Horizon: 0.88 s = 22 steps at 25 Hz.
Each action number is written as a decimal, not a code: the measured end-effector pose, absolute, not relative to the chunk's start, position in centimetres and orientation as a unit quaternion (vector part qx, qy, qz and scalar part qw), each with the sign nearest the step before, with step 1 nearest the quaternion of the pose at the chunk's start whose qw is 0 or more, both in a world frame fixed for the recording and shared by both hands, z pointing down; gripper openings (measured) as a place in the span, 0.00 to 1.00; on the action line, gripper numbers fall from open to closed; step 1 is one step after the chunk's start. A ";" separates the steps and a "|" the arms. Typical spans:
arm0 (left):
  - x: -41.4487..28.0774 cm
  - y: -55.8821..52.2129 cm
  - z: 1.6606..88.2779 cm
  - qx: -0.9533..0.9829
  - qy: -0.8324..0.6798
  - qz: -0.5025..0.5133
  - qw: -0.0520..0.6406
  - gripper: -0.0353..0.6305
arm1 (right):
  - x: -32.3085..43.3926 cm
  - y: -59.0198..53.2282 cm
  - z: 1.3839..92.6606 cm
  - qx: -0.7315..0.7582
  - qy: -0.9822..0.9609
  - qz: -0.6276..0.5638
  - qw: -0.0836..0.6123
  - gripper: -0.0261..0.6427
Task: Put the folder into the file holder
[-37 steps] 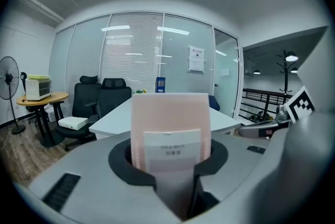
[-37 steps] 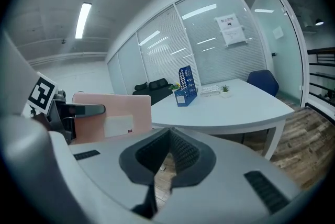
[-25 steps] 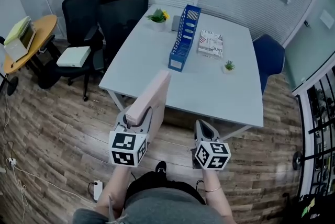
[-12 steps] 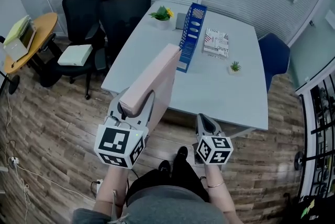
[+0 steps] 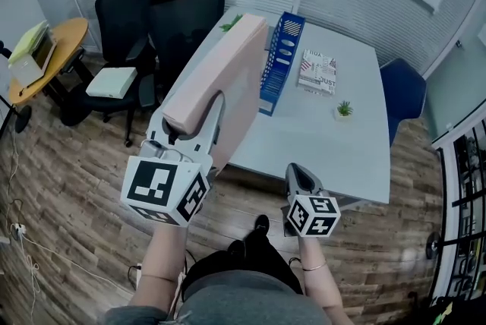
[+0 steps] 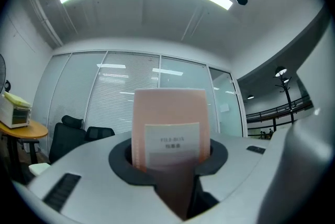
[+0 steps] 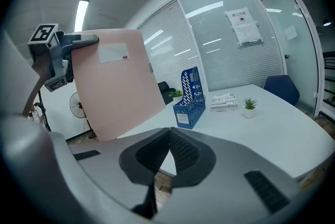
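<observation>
Now that I have raised the pale pink box folder (image 5: 220, 77) nearer the blue perforated file holder (image 5: 279, 58) on the white bench (image 5: 334, 141), my left fingers (image 5: 215, 122) stay clamped on it mid-air, my right fingers (image 5: 298, 179) together and empty, so slotting it in remains.

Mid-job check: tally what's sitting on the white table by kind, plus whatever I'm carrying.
Blue slotted plastic file holder: 1
Small green potted plants: 2
Stack of printed booklets: 1
Pale pink cardboard folder, gripped in the left tongs: 1
Total: 5
</observation>
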<state>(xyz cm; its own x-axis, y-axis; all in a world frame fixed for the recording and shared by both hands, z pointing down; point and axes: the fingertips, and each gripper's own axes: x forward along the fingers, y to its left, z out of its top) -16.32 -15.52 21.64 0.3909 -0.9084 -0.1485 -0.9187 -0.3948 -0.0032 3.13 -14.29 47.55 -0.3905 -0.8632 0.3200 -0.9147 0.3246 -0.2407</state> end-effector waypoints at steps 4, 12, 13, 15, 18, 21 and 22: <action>-15.8 -17.8 19.5 -0.829 0.551 0.079 0.055 0.30 | 3.4 -16.1 47.4 0.545 -0.813 0.192 0.066 0.05; -14.0 -22.6 16.2 -0.825 0.550 0.111 0.072 0.30 | 4.6 -19.9 47.2 0.536 -0.819 0.188 0.072 0.05; -13.7 -23.1 15.7 -0.823 0.551 0.113 0.078 0.30 | 4.8 -20.4 47.2 0.536 -0.820 0.188 0.072 0.05; -13.0 -24.1 14.7 -0.819 0.554 0.115 0.093 0.30 | 5.3 -21.4 47.0 0.534 -0.822 0.186 0.072 0.05; -11.9 -25.9 13.5 -0.815 0.556 0.122 0.107 0.30 | 5.8 -22.7 46.8 0.530 -0.824 0.187 0.072 0.05; -11.0 -27.5 12.7 -0.814 0.555 0.132 0.109 0.30 | 6.3 -23.8 47.0 0.527 -0.825 0.192 0.072 0.05; -10.7 -28.0 12.5 -0.814 0.554 0.136 0.109 0.30 | 6.4 -24.1 47.0 0.527 -0.825 0.192 0.072 0.05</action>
